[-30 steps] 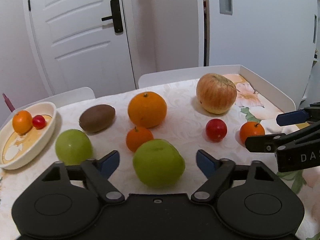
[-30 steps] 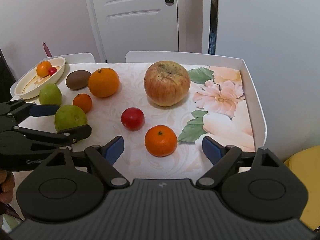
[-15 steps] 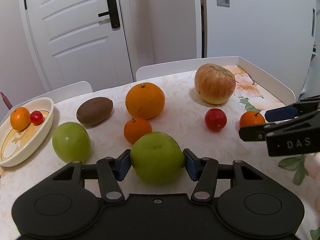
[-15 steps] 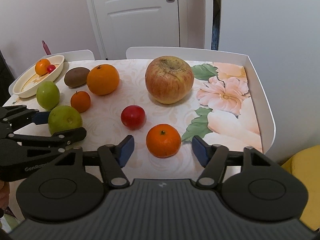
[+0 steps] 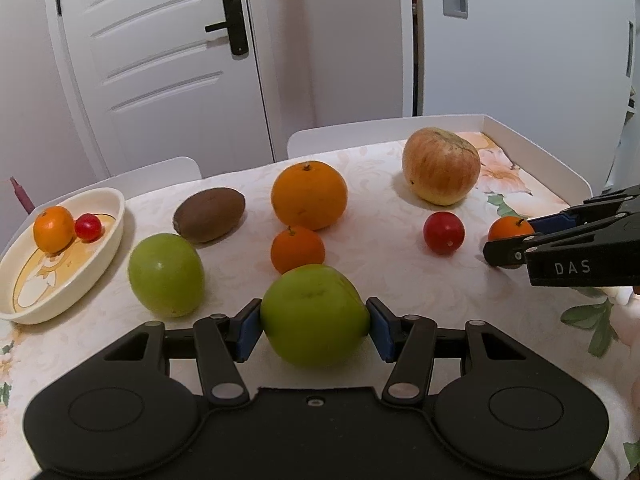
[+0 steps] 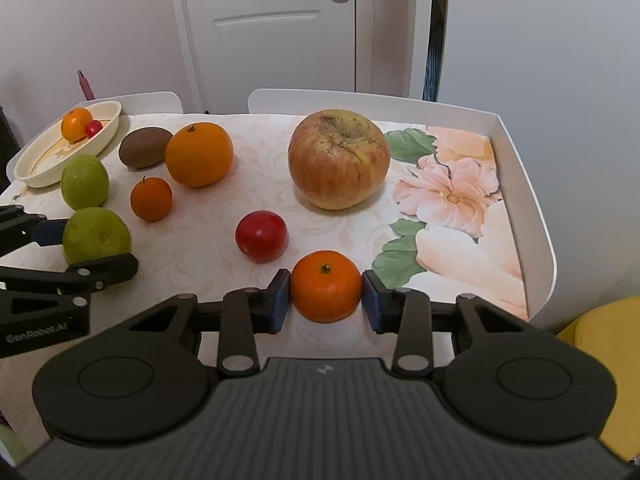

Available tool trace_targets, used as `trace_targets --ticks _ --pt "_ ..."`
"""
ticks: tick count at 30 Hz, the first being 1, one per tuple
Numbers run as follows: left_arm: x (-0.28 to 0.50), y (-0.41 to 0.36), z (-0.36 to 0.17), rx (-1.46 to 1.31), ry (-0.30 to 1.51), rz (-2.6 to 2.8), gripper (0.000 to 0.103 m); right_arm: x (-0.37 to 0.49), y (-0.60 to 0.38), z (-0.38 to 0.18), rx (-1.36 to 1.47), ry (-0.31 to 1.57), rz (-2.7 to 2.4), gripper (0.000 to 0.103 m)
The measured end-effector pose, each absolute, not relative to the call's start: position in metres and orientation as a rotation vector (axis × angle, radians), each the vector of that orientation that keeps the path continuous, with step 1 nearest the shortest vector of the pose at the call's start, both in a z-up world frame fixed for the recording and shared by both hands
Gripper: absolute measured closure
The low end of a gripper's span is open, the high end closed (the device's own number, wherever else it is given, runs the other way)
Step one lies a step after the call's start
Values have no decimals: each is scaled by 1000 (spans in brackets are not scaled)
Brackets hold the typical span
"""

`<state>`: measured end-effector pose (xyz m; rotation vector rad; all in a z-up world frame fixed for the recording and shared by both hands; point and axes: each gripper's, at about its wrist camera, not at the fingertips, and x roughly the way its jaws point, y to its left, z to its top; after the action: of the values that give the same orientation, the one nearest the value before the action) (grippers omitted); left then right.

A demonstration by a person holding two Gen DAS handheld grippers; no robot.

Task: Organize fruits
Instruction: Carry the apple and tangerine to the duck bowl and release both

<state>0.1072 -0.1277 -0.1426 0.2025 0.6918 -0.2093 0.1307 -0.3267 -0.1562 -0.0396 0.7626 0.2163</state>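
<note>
My left gripper [image 5: 314, 326] is shut on a green apple [image 5: 315, 318] near the table's front; it also shows in the right wrist view [image 6: 97, 235]. My right gripper [image 6: 325, 300] is shut on a small tangerine [image 6: 326, 291], seen in the left wrist view [image 5: 510, 229] at the right. On the table lie a second green apple [image 5: 165, 275], a kiwi [image 5: 209, 214], a big orange [image 5: 309, 195], another tangerine [image 5: 297, 249], a red fruit [image 5: 444, 233] and a large striped apple [image 5: 441, 165]. A cream dish [image 5: 90, 264] at the left holds a tangerine and a red fruit.
The table has a raised white rim [image 6: 532, 216] along its right side. Two white chair backs [image 5: 340, 136] stand behind it, before a white door [image 5: 160, 60]. A yellow seat [image 6: 600, 344] is at the right.
Both grippers have gone from wide open to shut: the left on the green apple, the right on the small tangerine. Both have moved slightly forward.
</note>
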Motion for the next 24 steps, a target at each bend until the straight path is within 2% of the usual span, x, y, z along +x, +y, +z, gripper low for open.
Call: trace_targets --ticks 12,24 --pt "93 -99 -109 140 658 -176 44 120 -303 -121 -41 737 248 50" --pt "85 -38 -64 95 628 -110 44 112 -235 -70 -39 699 339 50"
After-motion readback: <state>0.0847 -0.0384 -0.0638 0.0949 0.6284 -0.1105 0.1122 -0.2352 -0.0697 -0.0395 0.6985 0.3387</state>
